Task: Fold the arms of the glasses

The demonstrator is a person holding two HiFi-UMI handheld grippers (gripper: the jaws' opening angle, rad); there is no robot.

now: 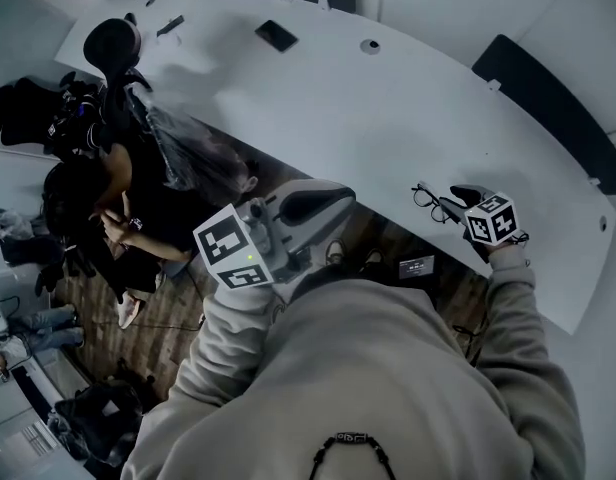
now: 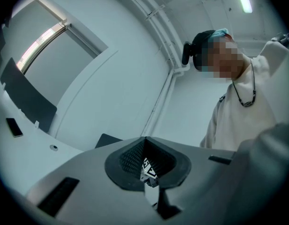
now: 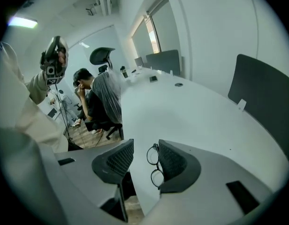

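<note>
- Judging from how things lie, the folding is taken to be either done or not yet started: the glasses [image 3: 154, 165] are laid on the white bench [image 1: 388, 118], close to its near edge at the right, and whether their arms are folded cannot be made out.
- The right hand-held gripper [image 3: 145, 159] is held above them and angled down, its jaws wide apart. The glasses are seen between the jaws, close by one pad, but nothing is gripped.
- The left hand-held gripper [image 2: 145, 162] is closed tight on nothing and is held off the bench, well to the left of the glasses.
- If an arm is found open, the frame is to be steadied lightly and the arm pushed inward gently.
- The bench is curved and largely bare; a small dark flat object [image 1: 276, 35] is seen at its far side.
- Dark panels [image 1: 548, 98] are stood at the far right, and a seated person [image 1: 108, 198] is seen at the left over a wooden floor.
</note>
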